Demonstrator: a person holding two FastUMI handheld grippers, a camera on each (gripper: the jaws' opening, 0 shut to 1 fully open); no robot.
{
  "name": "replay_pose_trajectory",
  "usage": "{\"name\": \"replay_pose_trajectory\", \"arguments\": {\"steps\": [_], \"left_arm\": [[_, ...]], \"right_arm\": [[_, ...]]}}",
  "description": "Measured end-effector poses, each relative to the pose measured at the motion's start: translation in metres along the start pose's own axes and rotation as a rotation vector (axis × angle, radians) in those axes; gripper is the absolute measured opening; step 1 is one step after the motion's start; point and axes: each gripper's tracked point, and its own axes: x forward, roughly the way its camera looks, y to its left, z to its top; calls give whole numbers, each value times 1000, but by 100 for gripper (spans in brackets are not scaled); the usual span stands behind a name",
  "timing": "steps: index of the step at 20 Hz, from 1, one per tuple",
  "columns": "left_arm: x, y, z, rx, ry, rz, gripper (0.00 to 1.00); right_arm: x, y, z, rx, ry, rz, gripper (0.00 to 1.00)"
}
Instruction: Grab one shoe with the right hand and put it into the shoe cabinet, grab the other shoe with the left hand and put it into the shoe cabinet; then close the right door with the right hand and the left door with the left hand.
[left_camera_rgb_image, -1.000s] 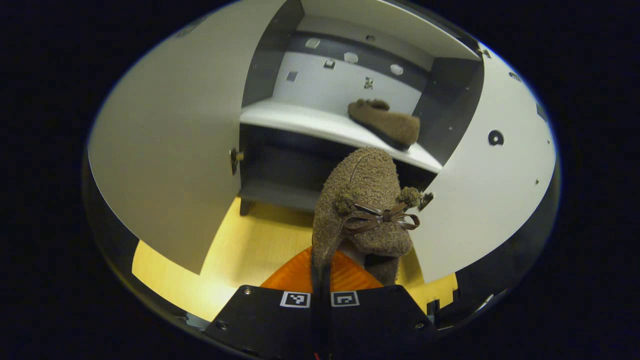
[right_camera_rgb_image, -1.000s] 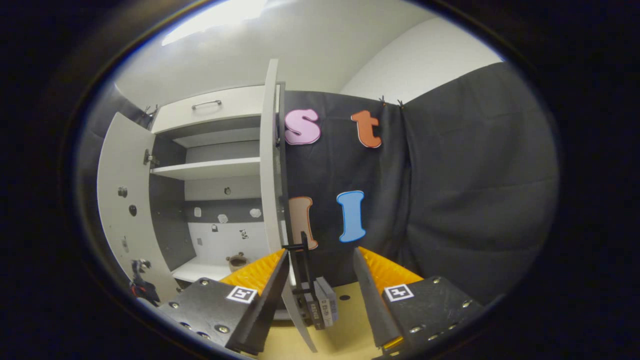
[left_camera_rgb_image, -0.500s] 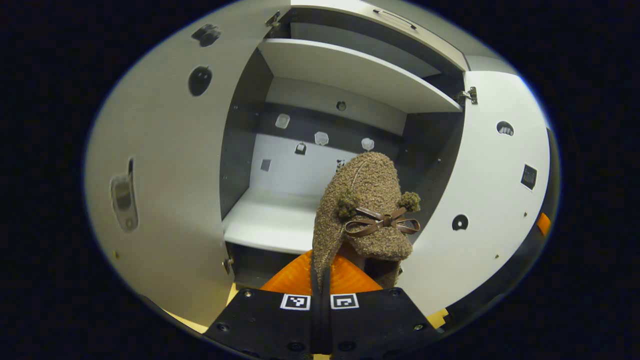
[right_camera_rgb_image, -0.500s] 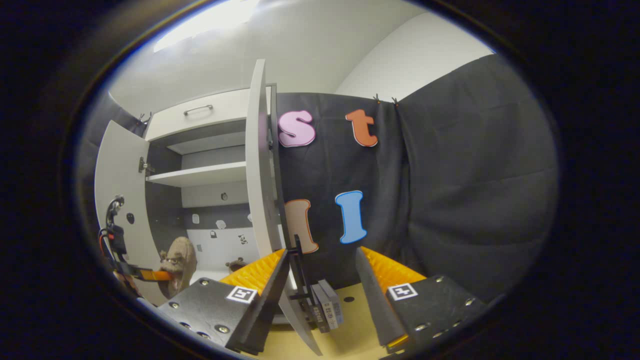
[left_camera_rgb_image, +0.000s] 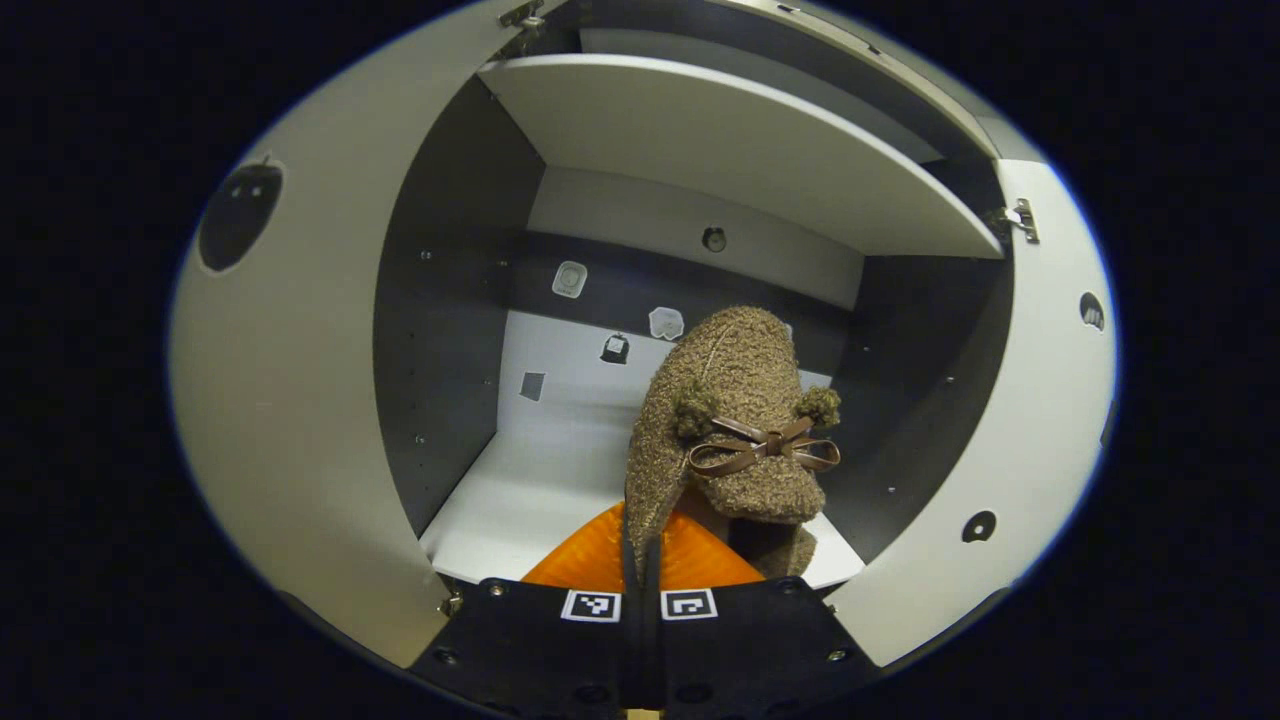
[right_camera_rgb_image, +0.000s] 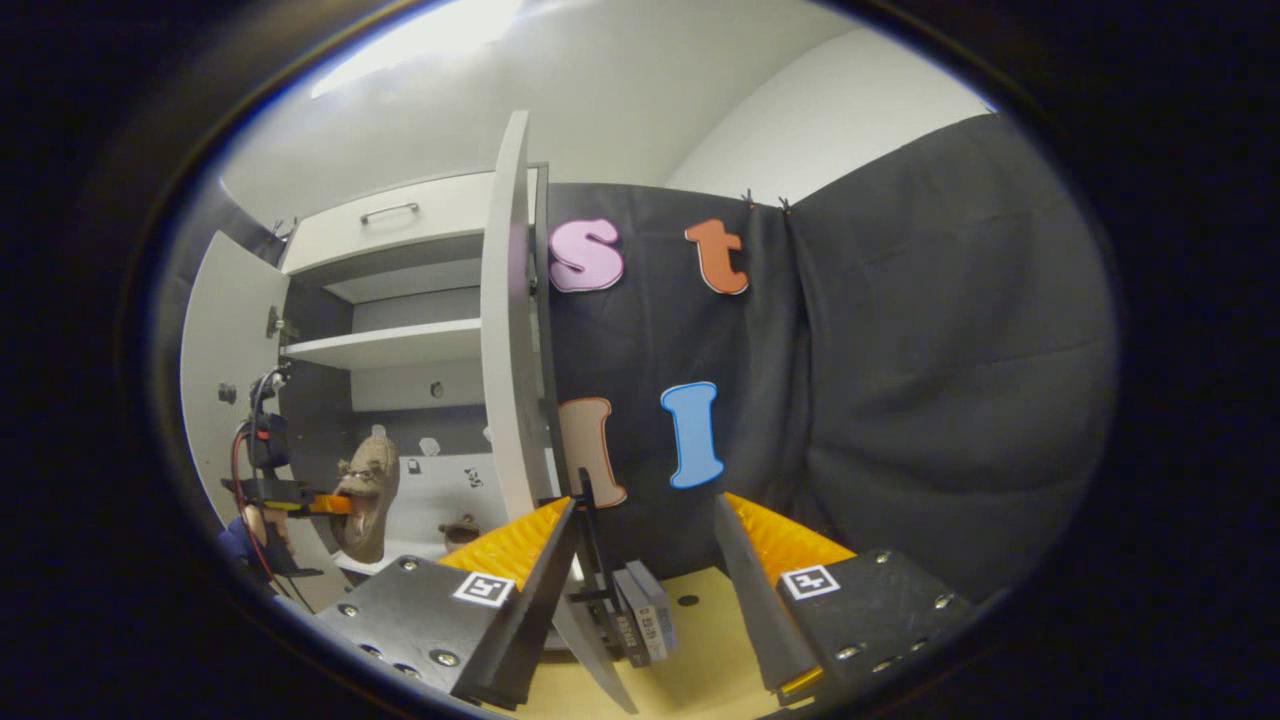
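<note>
Fuzzy brown shoe with a bow, at the open shoe cabinet

Our left gripper jaws pinch its heel; right gripper jaws gape empty; second shoe lies inside.

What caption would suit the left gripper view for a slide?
Left claw holds a fuzzy brown shoe at the open shoe cabinet, above its white shelf.

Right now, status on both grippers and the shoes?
Left gripper shut on brown shoe, at open shoe cabinet. Right gripper open, empty. Other shoe shelved. Nothing blocking.
</note>
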Motion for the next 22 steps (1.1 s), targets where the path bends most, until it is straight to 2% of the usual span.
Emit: {"name": "replay_pose_trajectory", "arguments": {"steps": [7,12,17,22], "left_arm": [[60,28,-44,-35,145,86,1],[85,40,-49,-44,161,131,0],[103,57,-60,51,227,207,1],[112,59,-67,127,273,222,5]], "right_arm": [[-1,-10,7,-31,-18,-32,82],[-1,-18,7,-42,-16,-47,82],[-4,-26,8,-44,-23,-52,82],[-5,-32,6,-61,-14,-49,82]]}}
